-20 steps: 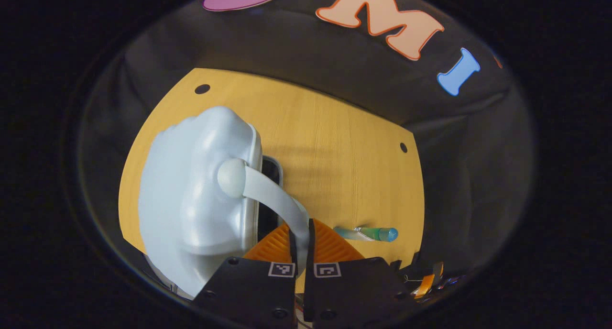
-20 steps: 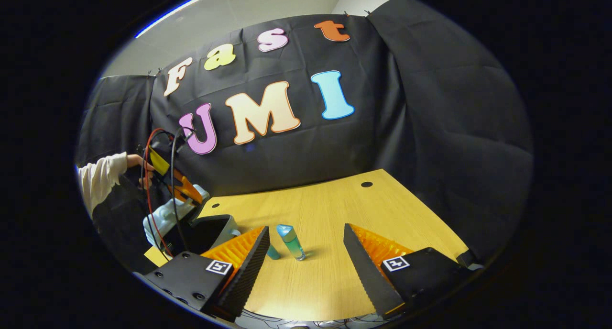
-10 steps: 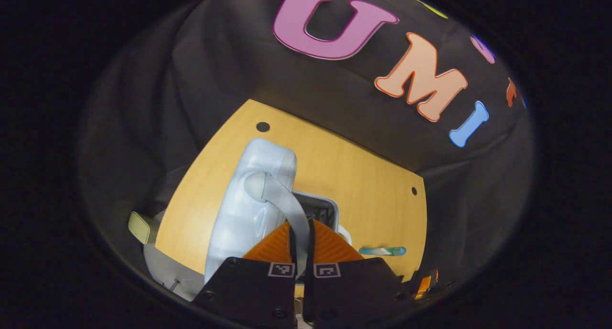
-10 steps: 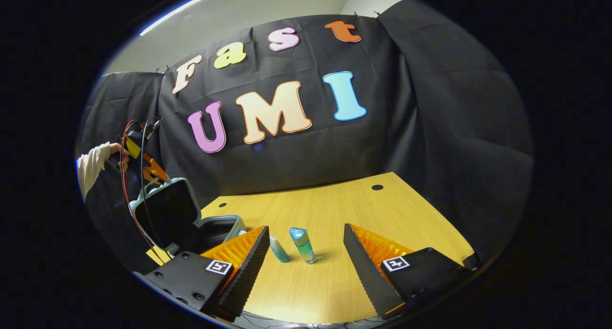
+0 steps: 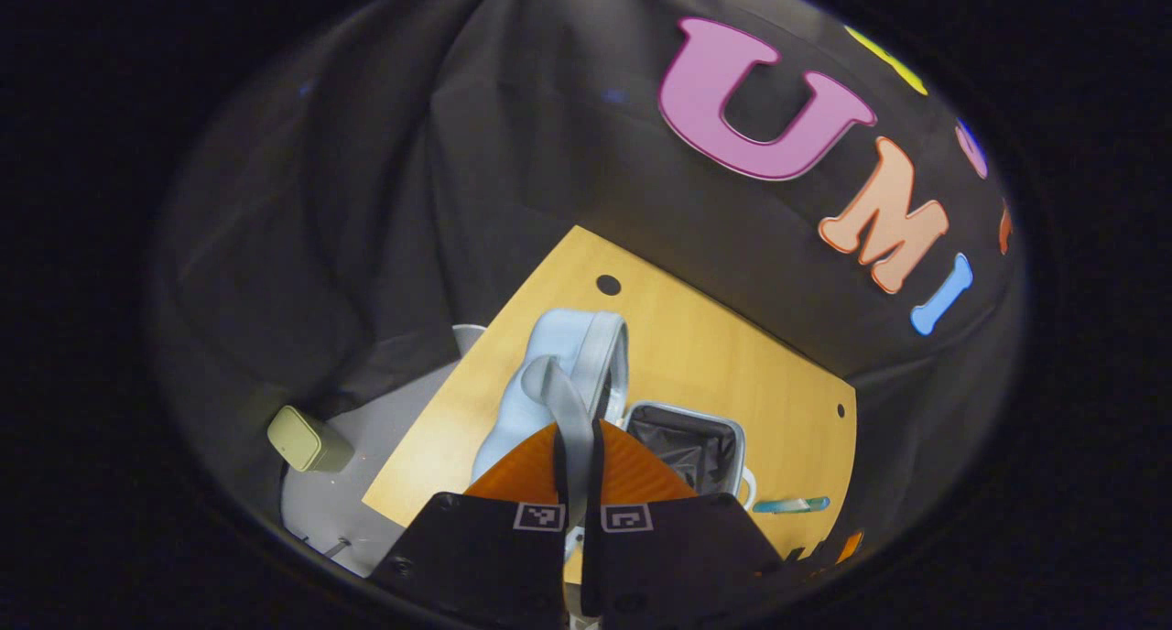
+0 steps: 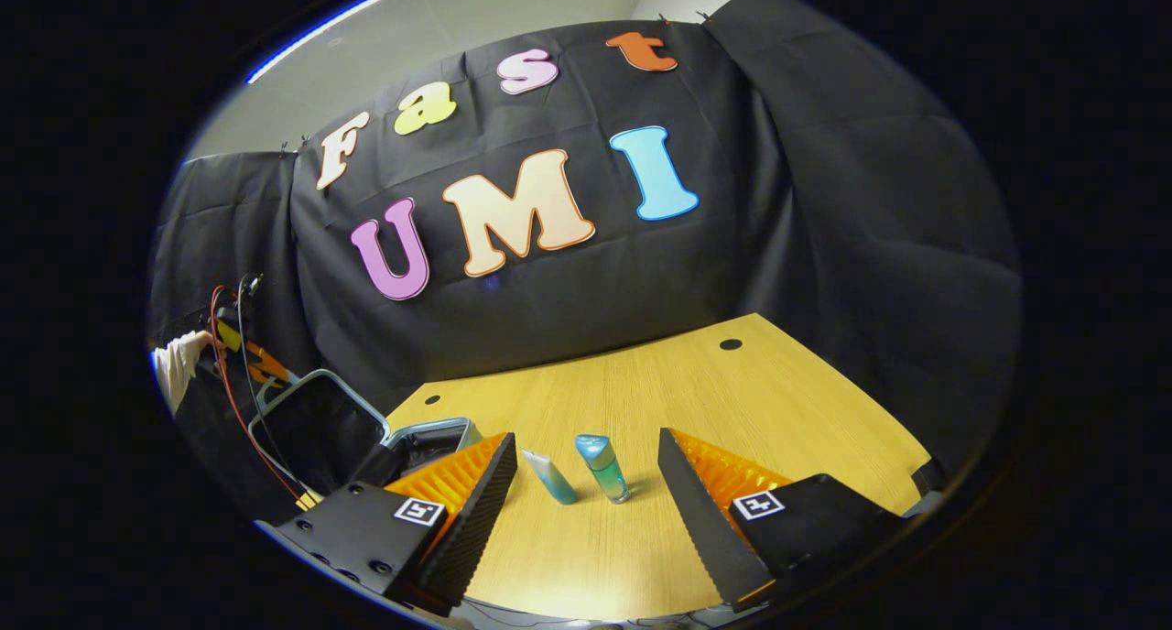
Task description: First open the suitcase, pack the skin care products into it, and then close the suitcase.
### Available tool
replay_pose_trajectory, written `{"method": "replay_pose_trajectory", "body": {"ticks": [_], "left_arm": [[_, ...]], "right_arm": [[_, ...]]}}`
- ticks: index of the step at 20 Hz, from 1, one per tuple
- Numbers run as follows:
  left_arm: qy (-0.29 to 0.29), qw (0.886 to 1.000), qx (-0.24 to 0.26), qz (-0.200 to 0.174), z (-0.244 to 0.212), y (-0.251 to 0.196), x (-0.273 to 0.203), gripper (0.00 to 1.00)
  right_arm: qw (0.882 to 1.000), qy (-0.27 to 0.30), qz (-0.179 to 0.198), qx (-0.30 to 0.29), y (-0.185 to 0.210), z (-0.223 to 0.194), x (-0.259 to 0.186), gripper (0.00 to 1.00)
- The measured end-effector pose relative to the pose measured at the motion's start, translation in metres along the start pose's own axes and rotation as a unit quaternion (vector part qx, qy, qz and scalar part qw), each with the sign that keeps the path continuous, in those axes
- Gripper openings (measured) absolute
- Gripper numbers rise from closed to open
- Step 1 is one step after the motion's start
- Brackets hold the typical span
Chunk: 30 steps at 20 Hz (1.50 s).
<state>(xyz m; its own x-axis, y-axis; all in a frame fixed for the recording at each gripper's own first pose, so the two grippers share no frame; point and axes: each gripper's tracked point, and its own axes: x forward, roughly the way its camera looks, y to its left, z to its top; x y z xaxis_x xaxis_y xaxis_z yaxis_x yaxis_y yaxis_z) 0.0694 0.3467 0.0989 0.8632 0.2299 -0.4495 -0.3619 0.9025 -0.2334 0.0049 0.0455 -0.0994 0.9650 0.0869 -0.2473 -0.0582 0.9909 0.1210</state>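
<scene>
A pale blue suitcase lies open on the wooden table (image 6: pixel 696 401). In the left gripper view its lid (image 5: pixel 572 360) leans back and the black-lined base (image 5: pixel 689 442) is exposed. My left gripper (image 5: pixel 577 429) is shut on the lid's grey handle strap (image 5: pixel 566 401). In the right gripper view the raised lid (image 6: pixel 316 419) and base (image 6: pixel 432 438) sit at the left, with the left gripper (image 6: pixel 245 360) and a sleeve (image 6: pixel 176 366) behind them. My right gripper (image 6: pixel 586 438) is open and low over the table. A teal tube (image 6: pixel 549 476) and a teal bottle (image 6: pixel 604 465) stand just beyond its fingertips.
A small beige box (image 5: pixel 307 438) lies on the grey floor left of the table. Round cable holes (image 6: pixel 730 344) mark the table's far corners. Black cloth closes the booth behind the table. Open table surface stretches right of the bottle.
The left gripper has pulled the handle up and back, swinging the lid from barely ajar to wide open and baring the black lining. The right gripper has hardly moved.
</scene>
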Motion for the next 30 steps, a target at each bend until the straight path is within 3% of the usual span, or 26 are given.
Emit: {"method": "replay_pose_trajectory", "body": {"ticks": [6, 9, 16, 22, 23, 26, 30], "left_arm": [[0.016, 0.997, -0.02, 0.068, -0.034, 0.117, 0.032, 0.0], [0.036, 0.996, -0.038, 0.075, -0.061, 0.153, 0.052, 0.0], [0.075, 0.994, -0.055, 0.061, -0.11, 0.188, 0.097, 0.01], [0.079, 0.991, -0.035, 0.1, -0.118, 0.205, 0.095, 0.16], [0.071, 0.991, -0.026, 0.113, -0.115, 0.208, 0.09, 0.29], [0.034, 0.985, 0.01, 0.17, -0.099, 0.215, 0.068, 0.95], [-0.031, 0.974, 0.09, 0.204, -0.075, 0.174, 0.025, 0.96]], "right_arm": [[1.0, 0.014, -0.011, 0.021, 0.002, -0.008, 0.01, 0.98], [0.999, 0.014, -0.02, 0.036, -0.004, -0.005, 0.018, 0.98], [1.0, 0.026, 0.0, 0.0, 0.012, -0.007, 0.037, 0.98], [0.999, 0.037, 0.02, -0.019, 0.027, -0.015, 0.041, 0.98], [0.999, 0.037, 0.02, -0.018, 0.027, -0.017, 0.042, 0.98], [0.999, 0.035, 0.019, -0.015, 0.022, -0.017, 0.042, 0.98], [0.999, 0.036, 0.025, 0.002, 0.014, -0.021, 0.046, 0.98]]}}
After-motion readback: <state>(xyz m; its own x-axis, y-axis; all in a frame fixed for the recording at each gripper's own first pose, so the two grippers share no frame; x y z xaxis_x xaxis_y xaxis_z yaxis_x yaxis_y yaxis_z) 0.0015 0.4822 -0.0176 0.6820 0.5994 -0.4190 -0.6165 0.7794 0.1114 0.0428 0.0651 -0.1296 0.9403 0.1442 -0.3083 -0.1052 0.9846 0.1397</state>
